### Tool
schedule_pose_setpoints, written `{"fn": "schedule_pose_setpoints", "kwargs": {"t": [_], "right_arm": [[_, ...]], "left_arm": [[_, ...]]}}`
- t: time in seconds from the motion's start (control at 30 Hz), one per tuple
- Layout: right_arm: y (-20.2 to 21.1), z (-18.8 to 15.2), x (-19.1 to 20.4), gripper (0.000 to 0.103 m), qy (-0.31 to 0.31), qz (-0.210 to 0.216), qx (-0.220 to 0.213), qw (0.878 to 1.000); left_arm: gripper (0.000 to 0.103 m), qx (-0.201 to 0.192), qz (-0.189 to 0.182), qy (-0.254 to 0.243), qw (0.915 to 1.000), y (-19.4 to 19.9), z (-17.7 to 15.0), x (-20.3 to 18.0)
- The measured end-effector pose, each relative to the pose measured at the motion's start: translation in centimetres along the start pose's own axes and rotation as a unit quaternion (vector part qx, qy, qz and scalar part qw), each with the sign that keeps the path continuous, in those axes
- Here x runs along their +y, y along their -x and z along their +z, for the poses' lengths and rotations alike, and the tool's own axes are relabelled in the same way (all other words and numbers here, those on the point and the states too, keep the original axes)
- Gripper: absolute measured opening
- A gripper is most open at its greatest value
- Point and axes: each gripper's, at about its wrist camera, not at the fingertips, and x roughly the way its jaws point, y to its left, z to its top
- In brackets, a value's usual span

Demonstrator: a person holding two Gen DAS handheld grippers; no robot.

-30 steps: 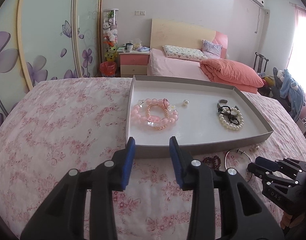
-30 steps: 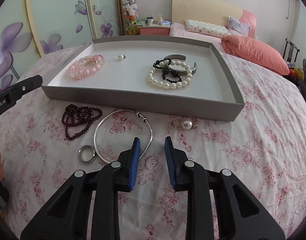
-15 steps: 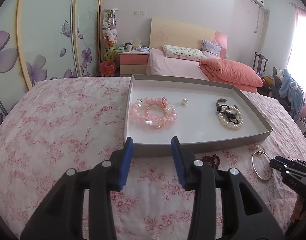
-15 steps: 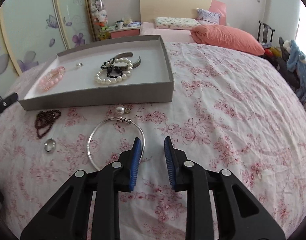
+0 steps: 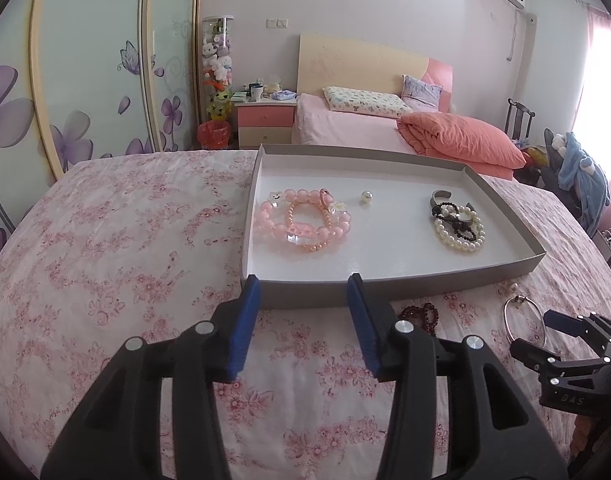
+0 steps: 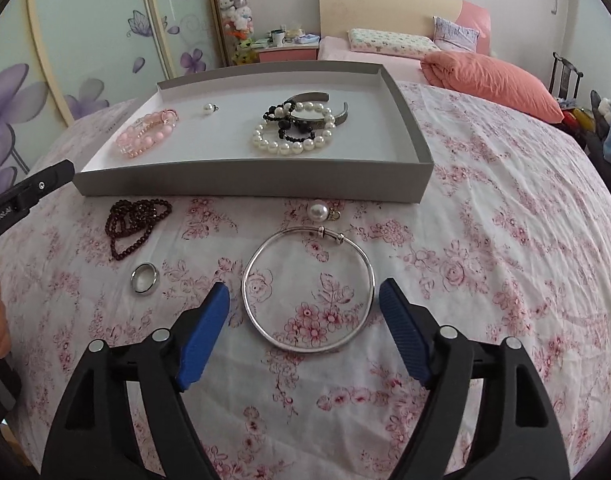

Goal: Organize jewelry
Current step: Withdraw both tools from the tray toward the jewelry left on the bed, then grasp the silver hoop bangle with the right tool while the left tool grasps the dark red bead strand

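A grey tray lies on the floral bedspread. It holds pink bead bracelets, a loose pearl, and a white pearl bracelet with black beads and a metal cuff. In front of it lie a silver bangle, a pearl earring, a dark red bead string and a silver ring. My right gripper is wide open, its fingers either side of the bangle. My left gripper is open and empty before the tray.
The bedspread spreads wide to the right of the tray. Beyond it stand a pink bed with an orange pillow, a nightstand and floral wardrobe doors. A chair with clothes is at the far right.
My right gripper has opened wide and swung left over the silver bangle, which now lies between its fingers. My left gripper has opened a little and barely moved.
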Motion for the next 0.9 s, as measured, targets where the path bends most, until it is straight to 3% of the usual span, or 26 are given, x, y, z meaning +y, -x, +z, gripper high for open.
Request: {"fn": "schedule_pose_setpoints", "kwargs": {"t": [0.1,0.7,0.9], "right_arm": [[-0.2,0.1,0.1,0.07,0.01,-0.008,-0.002,1.0],[1.2,-1.4,-1.4,0.069,-0.009,-0.019,-0.003,1.0],[1.3,-1.5,-1.4,0.07,-0.009,-0.019,-0.003,1.0]], "left_arm": [[0.047,0.002,-0.003,-0.002,1.0,0.0,0.0,-0.2],[0.052,0.046,-0.055,-0.047,0.9963,-0.9,-1.5,-3.6],[0.061,0.073,-0.068,-0.057,0.9934,-2.3,-1.8,-5.2]]}}
